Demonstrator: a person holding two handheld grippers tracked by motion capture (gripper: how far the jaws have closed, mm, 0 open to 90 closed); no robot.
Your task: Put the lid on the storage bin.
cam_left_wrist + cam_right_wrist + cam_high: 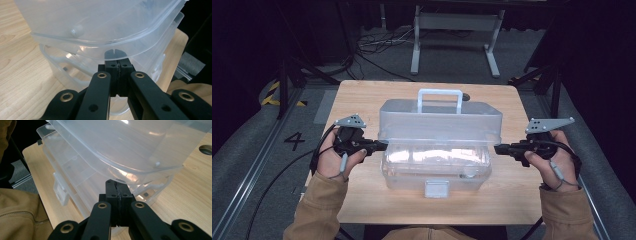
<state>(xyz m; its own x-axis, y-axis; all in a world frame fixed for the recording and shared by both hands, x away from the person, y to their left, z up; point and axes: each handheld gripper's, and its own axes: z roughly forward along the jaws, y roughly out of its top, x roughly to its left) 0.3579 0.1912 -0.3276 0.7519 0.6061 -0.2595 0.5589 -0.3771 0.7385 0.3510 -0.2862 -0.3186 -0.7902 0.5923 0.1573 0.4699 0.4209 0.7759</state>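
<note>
A clear plastic toolbox (437,172) stands mid-table with its lid (439,120) lifted part way and a white handle (440,97) on top. A latch tab (436,189) hangs at the front. My left gripper (384,146) is shut, its tips pressed under the lid's left rim (110,47); its shut tips show in the left gripper view (117,62). My right gripper (498,148) is also shut, with its tips (116,183) under the lid's right rim (140,173). Nothing sits between either pair of jaws. The tray inside the box looks hazy.
The wooden table (362,100) has a round cable hole (206,149) behind the box. Its front edge lies close to the latch. A white metal stand (457,30) and cables sit on the floor beyond. Tan sleeves (319,210) come in from below.
</note>
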